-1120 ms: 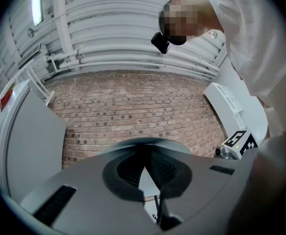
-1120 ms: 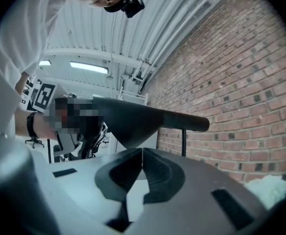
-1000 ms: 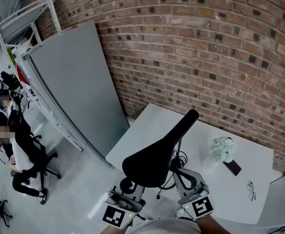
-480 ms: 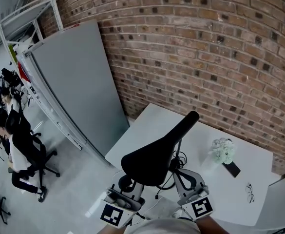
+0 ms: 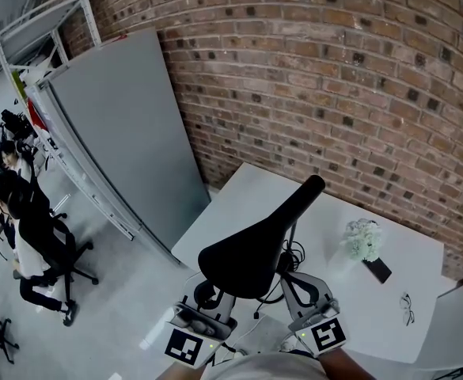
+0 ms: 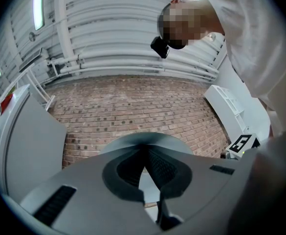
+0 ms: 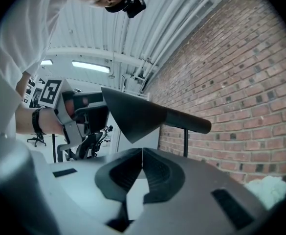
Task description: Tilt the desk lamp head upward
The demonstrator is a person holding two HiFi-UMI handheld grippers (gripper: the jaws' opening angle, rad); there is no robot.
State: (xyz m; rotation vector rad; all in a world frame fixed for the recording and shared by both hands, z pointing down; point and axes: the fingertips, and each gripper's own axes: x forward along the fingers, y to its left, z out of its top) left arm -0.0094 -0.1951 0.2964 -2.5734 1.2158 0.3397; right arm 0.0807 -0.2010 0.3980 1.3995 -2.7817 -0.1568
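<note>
The desk lamp's black head hangs over the near edge of the white table, its neck rising toward the far right. Both grippers sit just beneath it. My left gripper points up under the shade's wide end; in the left gripper view its jaws meet, with the shade's grey underside behind and nothing between them. My right gripper is beside the lamp's stem, jaws closed and empty. The lamp head and its thin post stand above them, apart.
A black cable coils at the lamp's base. White flowers, a dark phone and glasses lie at the table's right. A grey panel leans left; a brick wall is behind. A person sits in a chair far left.
The lamp head and both grippers hold nearly the same places. Only the seated person at far left has shifted a little.
</note>
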